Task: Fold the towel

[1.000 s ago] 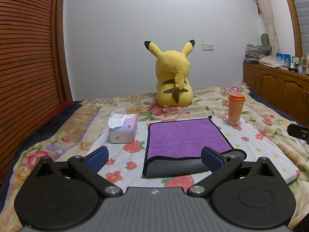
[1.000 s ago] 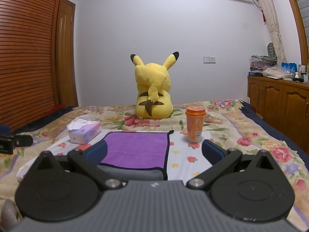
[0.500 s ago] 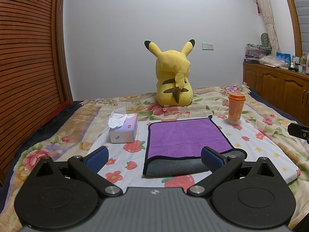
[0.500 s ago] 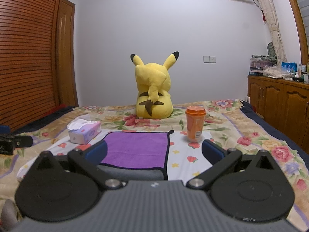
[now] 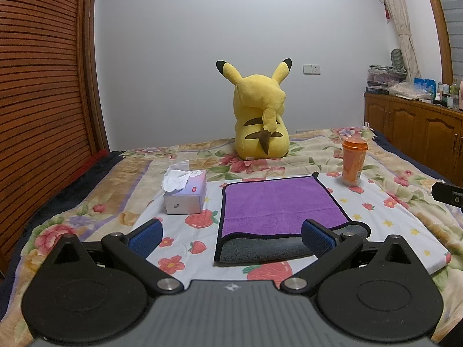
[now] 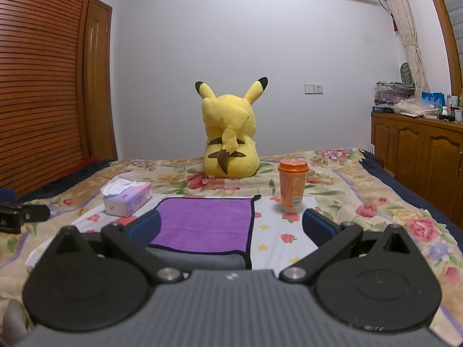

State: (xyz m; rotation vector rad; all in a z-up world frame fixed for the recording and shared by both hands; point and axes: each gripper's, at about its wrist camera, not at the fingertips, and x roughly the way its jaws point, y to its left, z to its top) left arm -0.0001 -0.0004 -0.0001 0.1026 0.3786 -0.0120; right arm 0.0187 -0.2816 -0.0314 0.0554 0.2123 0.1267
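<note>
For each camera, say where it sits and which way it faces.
Left wrist: sits behind the open left tongs, low over the bed, facing the purple towel head-on; the tissue box is nearer.
Right wrist: sits behind the open right tongs, further right, towel left of centre, orange cup nearer.
Shared: towel, tissue box, cup, yellow plush.

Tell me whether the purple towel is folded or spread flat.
Folded once. The towel lies doubled on the bed: its purple layer ends short of the near edge, exposing a grey layer beneath.
</note>
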